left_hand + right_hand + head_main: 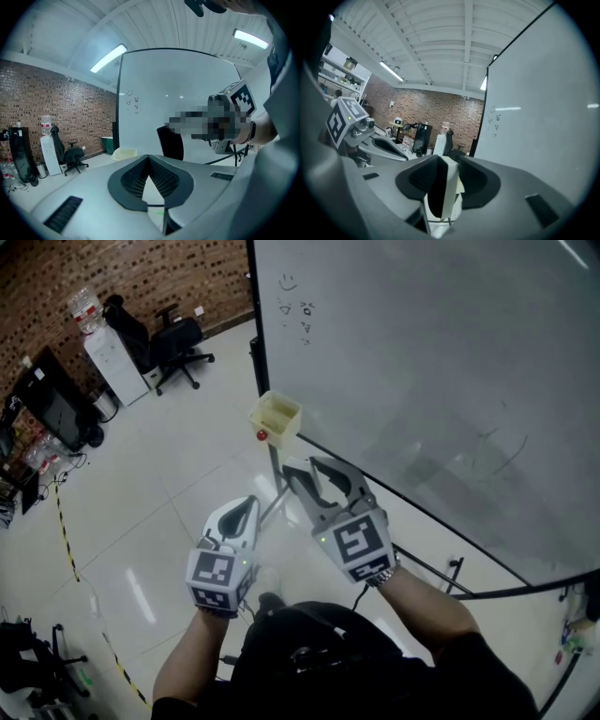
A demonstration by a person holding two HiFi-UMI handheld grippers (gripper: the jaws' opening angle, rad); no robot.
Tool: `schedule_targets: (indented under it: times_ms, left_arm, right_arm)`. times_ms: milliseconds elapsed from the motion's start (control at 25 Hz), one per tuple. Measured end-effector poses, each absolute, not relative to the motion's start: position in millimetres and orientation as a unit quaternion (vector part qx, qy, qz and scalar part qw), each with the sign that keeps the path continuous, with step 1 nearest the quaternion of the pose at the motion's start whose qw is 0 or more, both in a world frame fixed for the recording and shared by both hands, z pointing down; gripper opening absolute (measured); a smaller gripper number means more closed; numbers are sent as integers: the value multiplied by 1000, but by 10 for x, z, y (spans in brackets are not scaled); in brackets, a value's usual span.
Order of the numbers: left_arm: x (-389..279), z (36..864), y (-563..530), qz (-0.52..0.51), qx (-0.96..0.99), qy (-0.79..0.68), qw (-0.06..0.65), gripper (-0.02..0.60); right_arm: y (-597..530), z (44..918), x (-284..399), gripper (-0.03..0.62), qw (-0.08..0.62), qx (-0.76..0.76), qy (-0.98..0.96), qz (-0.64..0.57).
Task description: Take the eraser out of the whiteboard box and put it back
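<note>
The whiteboard [422, 381] fills the right side of the head view. A pale yellow open box [276, 416] hangs at its lower left corner; in the left gripper view the box [123, 153] lies low, straight ahead. My right gripper [323, 479] is held short of the box, its jaws closed on the eraser [446, 187], a white block with a dark side standing upright between the pads. Beside it, to the left, my left gripper [248, 507] is shut, its tips meeting [149, 161] with nothing between them.
A small red thing [262, 435] sits under the box on the board's stand. Beyond, on the shiny floor, are an office chair [178, 343], a water dispenser [111, 357] and a desk with a monitor [56, 409]. Yellow-black tape [66, 540] crosses the floor at left.
</note>
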State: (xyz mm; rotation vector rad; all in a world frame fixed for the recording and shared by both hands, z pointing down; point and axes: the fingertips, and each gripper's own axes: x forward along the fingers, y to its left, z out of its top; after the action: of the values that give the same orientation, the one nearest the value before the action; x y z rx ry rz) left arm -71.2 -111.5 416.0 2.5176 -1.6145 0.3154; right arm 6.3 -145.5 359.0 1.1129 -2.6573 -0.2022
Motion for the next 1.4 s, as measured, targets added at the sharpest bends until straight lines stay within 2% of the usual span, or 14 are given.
schedule_targets:
  times_ms: [520,1400]
  left_arm:
    - [-584,4069,-583,118,823,-553,55,0]
    - [-1112,3843,-291,102,844,-525,47,0]
  right_arm:
    - [-969,3427,238,172,107,373,-919,-69]
    - [-554,3244,-275,170,98,404,-907,-74]
